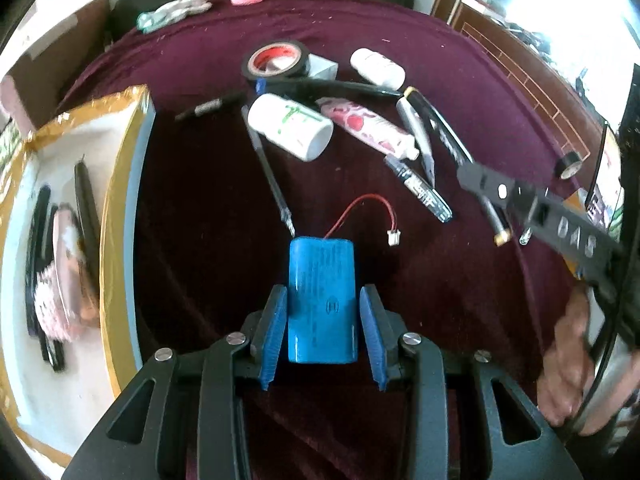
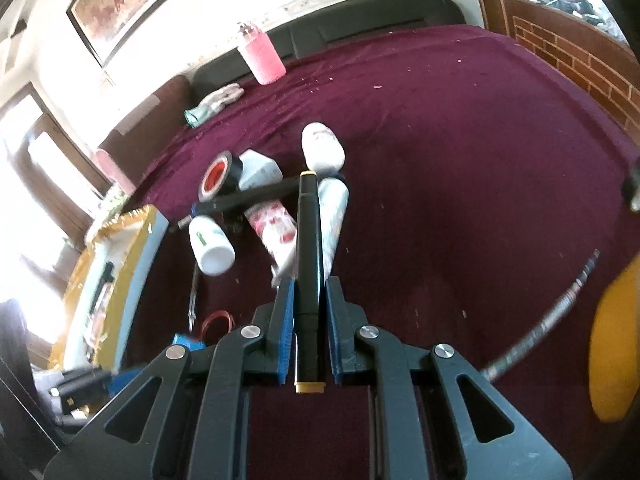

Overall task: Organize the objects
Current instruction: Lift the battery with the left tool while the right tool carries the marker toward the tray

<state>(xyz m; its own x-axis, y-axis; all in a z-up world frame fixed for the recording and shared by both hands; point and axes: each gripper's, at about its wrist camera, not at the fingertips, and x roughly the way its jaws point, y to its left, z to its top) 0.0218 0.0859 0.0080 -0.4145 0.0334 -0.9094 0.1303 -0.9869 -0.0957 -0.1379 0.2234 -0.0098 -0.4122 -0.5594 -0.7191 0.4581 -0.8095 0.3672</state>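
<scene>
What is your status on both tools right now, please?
Left tool grips blue battery pack. Right tool shut on black marker. Box left, path open.

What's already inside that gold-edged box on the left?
In the gold-edged box, a long dark pen-like stick, other black items and something pink and white lie on its white lining. They are blurred; anything beneath them is covered.
</scene>
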